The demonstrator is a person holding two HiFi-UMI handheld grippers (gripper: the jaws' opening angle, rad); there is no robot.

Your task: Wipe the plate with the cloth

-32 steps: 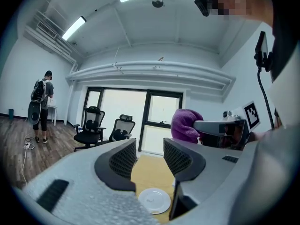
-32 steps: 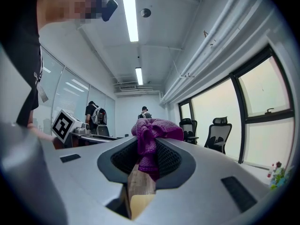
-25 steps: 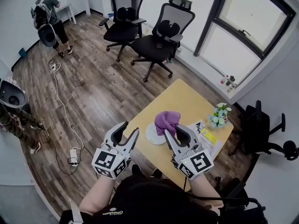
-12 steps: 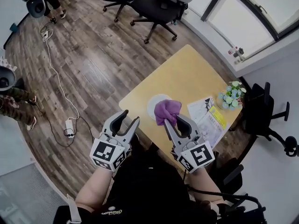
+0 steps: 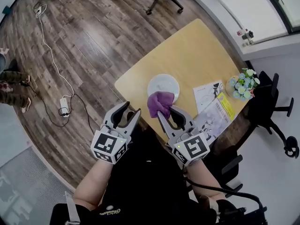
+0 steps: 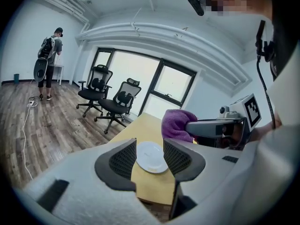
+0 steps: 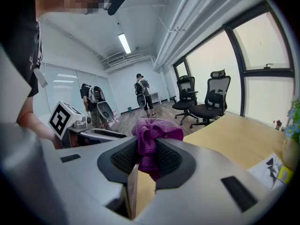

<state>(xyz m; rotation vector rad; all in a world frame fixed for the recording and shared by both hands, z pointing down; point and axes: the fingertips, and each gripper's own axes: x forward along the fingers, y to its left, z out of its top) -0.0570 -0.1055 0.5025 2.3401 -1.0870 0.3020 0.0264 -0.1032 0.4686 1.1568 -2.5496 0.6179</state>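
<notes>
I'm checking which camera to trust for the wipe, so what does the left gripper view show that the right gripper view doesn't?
Only the left gripper view shows the white plate, framed between the open, empty jaws of the left gripper. Only the right gripper view shows the right gripper shut on the purple cloth head-on, plus papers on the yellow table. Both show the cloth, the table, two office chairs and a person with a backpack.
</notes>
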